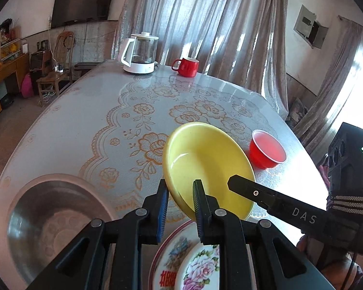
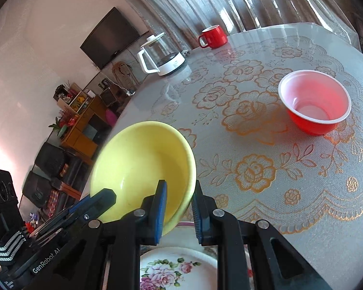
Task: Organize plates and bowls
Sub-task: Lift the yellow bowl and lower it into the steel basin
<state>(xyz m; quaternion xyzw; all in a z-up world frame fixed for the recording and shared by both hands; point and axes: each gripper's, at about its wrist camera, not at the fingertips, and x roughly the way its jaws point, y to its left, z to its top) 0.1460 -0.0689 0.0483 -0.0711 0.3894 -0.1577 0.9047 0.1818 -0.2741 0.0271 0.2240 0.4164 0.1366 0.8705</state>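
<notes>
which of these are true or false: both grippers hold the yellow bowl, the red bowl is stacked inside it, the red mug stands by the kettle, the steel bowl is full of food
1. Both the left gripper and the right gripper grip the yellow bowl: true.
2. The red bowl is stacked inside it: false, it sits apart on the table.
3. The red mug stands by the kettle: true.
4. The steel bowl is full of food: false, it looks empty.

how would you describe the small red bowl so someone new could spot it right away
On the round table with the lace-patterned cover, look past the tilted yellow bowl towards the curtains. The red bowl stands alone, upright and empty. Unlike the red mug further back, it has a white rim and no handle.
</notes>
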